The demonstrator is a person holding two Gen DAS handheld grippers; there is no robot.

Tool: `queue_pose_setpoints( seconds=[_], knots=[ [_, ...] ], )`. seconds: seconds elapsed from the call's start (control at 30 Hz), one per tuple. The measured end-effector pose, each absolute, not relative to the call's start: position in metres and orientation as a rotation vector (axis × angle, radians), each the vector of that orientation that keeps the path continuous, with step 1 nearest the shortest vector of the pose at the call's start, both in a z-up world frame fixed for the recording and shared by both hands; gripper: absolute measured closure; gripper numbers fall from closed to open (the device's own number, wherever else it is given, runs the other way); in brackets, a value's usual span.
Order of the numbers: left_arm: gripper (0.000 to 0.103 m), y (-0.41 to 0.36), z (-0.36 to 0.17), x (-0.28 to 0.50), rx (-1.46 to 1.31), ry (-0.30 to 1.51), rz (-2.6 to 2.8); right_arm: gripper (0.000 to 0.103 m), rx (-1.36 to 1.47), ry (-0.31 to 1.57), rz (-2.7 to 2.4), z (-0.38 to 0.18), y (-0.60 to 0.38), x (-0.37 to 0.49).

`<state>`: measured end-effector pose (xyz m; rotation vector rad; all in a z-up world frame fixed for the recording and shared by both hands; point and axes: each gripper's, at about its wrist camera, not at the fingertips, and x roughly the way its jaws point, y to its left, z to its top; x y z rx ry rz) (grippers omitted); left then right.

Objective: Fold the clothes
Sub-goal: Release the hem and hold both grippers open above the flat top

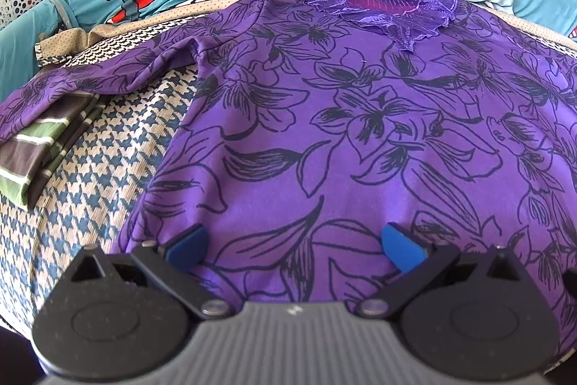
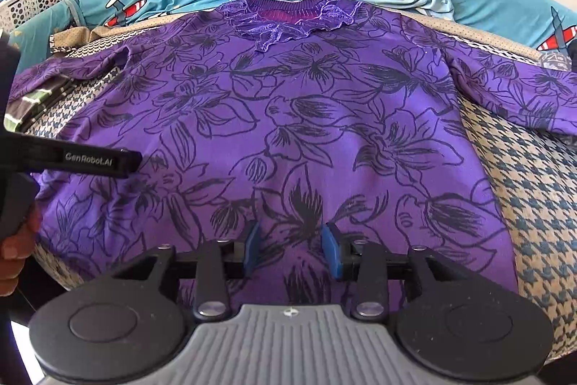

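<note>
While both grippers hover low in frame, purple floral top (image 1: pixel 360 118) lies flat, center, on houndstooth cover (image 1: pixel 108 168).
I see left gripper (image 1: pixel 294 246) jaws wide apart, right gripper (image 2: pixel 291 249) partly apart, nothing gripped btw either.

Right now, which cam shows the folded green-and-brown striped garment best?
The left wrist view. There the folded green-and-brown striped garment lies at the left edge with its stripes clear, partly under a sleeve of the purple floral top. The right wrist view shows only a small, squeezed sliver of it at the far left.
</note>
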<state>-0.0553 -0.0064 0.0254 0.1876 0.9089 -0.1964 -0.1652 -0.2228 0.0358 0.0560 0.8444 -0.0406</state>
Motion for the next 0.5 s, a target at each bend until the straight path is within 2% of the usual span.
queue_pose_setpoints(
  seconds=[0.5],
  knots=[
    [0.000,-0.007,0.024,-0.059,0.173,0.897,-0.170,0.059,0.043,0.848,-0.082,0.034,-0.216,-0.179]
  ],
)
